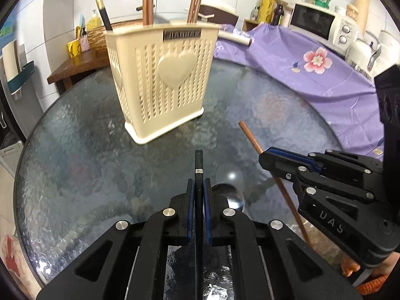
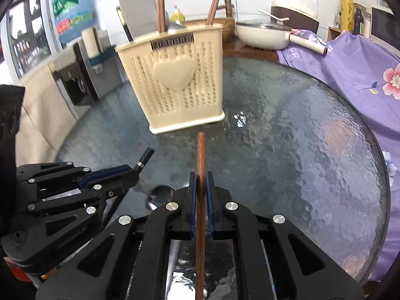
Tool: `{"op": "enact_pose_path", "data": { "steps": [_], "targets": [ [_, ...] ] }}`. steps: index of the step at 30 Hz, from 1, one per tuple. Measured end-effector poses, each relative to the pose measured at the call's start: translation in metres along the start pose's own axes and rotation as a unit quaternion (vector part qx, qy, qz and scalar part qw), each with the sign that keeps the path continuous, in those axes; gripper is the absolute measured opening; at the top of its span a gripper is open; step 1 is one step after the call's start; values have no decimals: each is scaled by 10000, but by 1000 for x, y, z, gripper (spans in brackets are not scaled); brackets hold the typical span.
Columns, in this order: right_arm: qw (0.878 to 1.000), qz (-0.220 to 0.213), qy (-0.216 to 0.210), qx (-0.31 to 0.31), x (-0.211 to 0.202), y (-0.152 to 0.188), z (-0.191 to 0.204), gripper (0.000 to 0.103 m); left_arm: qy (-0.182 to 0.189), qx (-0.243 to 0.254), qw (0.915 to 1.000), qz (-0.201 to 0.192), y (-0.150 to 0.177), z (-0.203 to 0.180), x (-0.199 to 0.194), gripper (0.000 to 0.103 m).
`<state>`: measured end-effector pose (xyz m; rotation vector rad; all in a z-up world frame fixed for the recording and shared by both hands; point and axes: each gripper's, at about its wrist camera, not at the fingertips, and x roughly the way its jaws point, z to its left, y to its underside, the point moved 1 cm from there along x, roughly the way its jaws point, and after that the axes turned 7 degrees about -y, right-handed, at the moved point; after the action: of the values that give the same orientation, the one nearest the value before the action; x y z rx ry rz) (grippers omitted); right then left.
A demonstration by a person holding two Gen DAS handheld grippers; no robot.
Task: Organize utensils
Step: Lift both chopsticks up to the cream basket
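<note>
The left gripper (image 1: 199, 187) is pinching a black chopstick (image 1: 199, 161) between its blue pads (image 1: 190, 200), the stick's silver-banded end poking out ahead of the fingertips. The right gripper (image 2: 200, 185) is clamping a brown wooden chopstick (image 2: 200, 150) the same way, with its tip reaching forward past the fingers. Both tools are hovering over the round glass table (image 2: 312, 150), side by side, the right one showing at the left one's right flank. Straight ahead of both, beyond the held tips, the cream utensil holder (image 1: 162, 80) is standing upright on the glass, already carrying brown chopsticks (image 1: 148, 0) and one black chopstick. A metal spoon (image 1: 228, 195) is lying on the glass just under the left gripper's right finger.
</note>
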<state>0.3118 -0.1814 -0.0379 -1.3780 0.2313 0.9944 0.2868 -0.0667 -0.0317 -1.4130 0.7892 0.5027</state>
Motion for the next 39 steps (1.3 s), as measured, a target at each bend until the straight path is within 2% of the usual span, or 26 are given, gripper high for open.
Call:
{"op": "enact_pose_path", "data": {
  "steps": [4,10,16,22,26,39],
  "targets": [
    [9978,-237,-558,256,-17,-10,-6,8,156,-59,9997,-165,-9,5,-16,7],
    [9915,-484,-1150,370,-44,-23,-12,8,477,-191,9981,-328,-22,15,-40,7],
    [9852,-605,-1583,243,-74,-33,-14,8,706,-122,9963,-469,-29,19,-62,7],
    [9844,-757,-1591,-8,-106,-41,-15,8,955,-121,9937,-580,-33,30,-86,7],
    [9829,-821,-1643,-98,-120,-45,-14,8,956,-32,9928,-723,-35,32,-101,7],
    [9806,-790,-1761,-341,-130,-52,0,8,1034,-6,9914,-797,-37,40,-115,7]
  ]
}}
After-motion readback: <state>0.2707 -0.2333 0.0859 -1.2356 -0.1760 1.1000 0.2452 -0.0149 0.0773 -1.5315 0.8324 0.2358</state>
